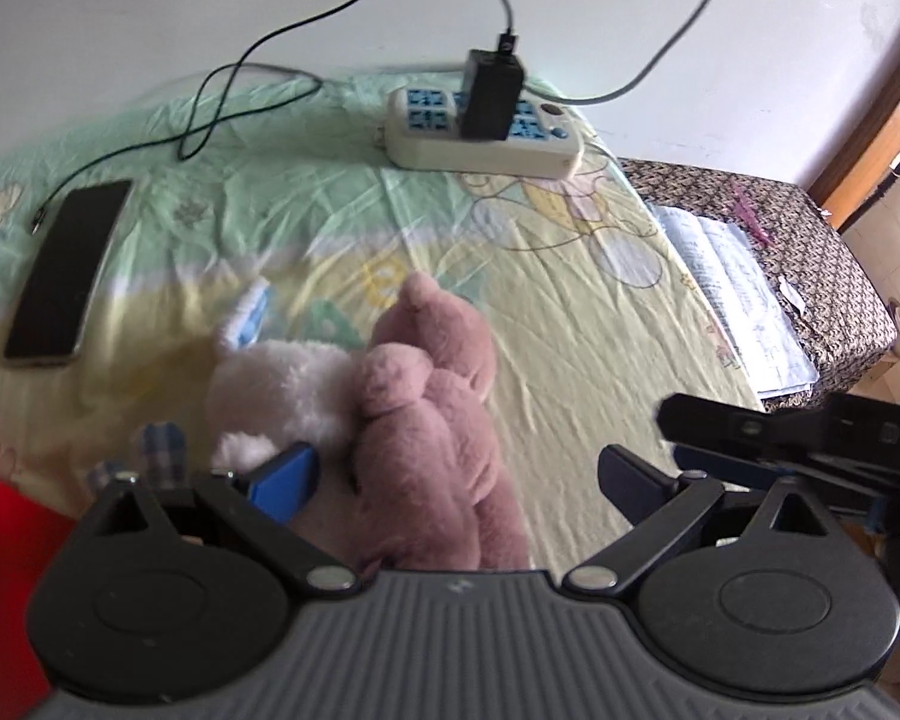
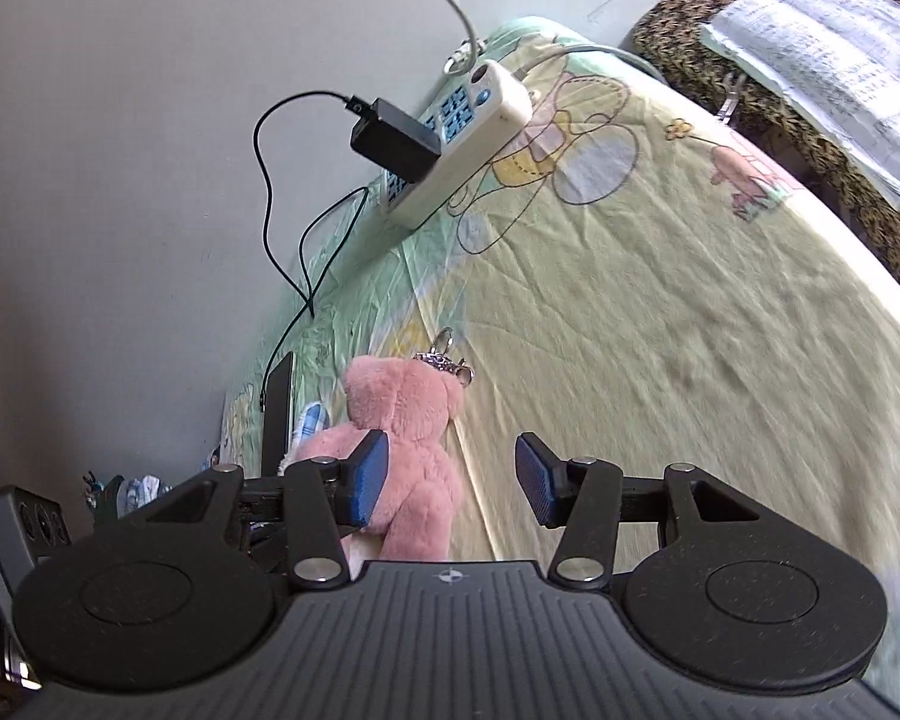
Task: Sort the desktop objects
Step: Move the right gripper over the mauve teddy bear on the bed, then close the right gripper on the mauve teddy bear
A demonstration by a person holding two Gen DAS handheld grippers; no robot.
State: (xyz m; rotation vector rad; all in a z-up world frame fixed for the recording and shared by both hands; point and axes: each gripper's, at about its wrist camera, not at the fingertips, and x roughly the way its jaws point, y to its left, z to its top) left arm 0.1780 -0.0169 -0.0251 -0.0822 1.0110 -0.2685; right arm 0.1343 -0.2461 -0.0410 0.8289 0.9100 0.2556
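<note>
Now approaching: left hand-held gripper (image 1: 459,474) spread wide, empty, above pink plush bear (image 1: 432,414) lying on cartoon-print sheet over desk (image 1: 570,324), touching white plush toy (image 1: 282,384). Right hand-held gripper (image 2: 450,483) half-spread, apparently empty though view blurred. Next: lower, straddle bear's body, clench.

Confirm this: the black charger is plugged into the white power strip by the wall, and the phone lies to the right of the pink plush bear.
One thing is wrong. The left wrist view shows the phone lying to the left of the pink plush bear, not the right. The black charger is indeed plugged into the white power strip by the wall.
</note>
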